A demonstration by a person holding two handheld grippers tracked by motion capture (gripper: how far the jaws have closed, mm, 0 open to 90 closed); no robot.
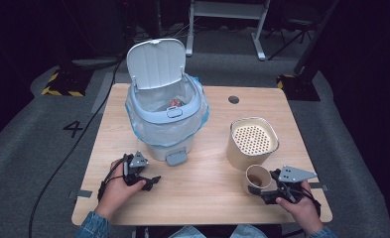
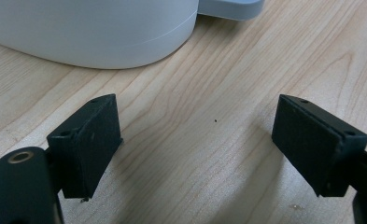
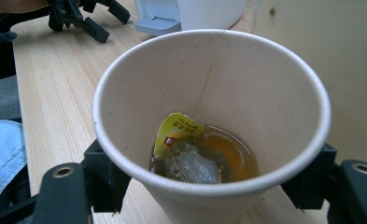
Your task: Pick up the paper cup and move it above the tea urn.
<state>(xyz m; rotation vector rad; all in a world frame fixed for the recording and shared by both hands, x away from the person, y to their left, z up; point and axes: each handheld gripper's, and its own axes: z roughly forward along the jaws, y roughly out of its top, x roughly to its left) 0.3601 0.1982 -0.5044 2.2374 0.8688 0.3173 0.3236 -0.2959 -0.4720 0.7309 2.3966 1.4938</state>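
Note:
A paper cup (image 1: 258, 177) stands at the table's front right, and my right gripper (image 1: 260, 190) is shut on its sides. In the right gripper view the cup (image 3: 265, 93) holds a wet tea bag (image 3: 190, 161) with a yellow tag in a little brown liquid, and the jaws press on both sides of it. My left gripper (image 1: 150, 181) rests low over the table at the front left, open, with bare wood between its jaws (image 2: 197, 144). It is close in front of the white pedal bin (image 1: 165, 119).
The bin's lid (image 1: 156, 62) stands open; a blue-tinted bag lines the bin and some rubbish lies inside. A beige canister (image 1: 252, 141) with a perforated top stands just behind the cup. The bin's pedal (image 1: 175, 157) juts toward the person. The table (image 1: 202, 198) is light wood.

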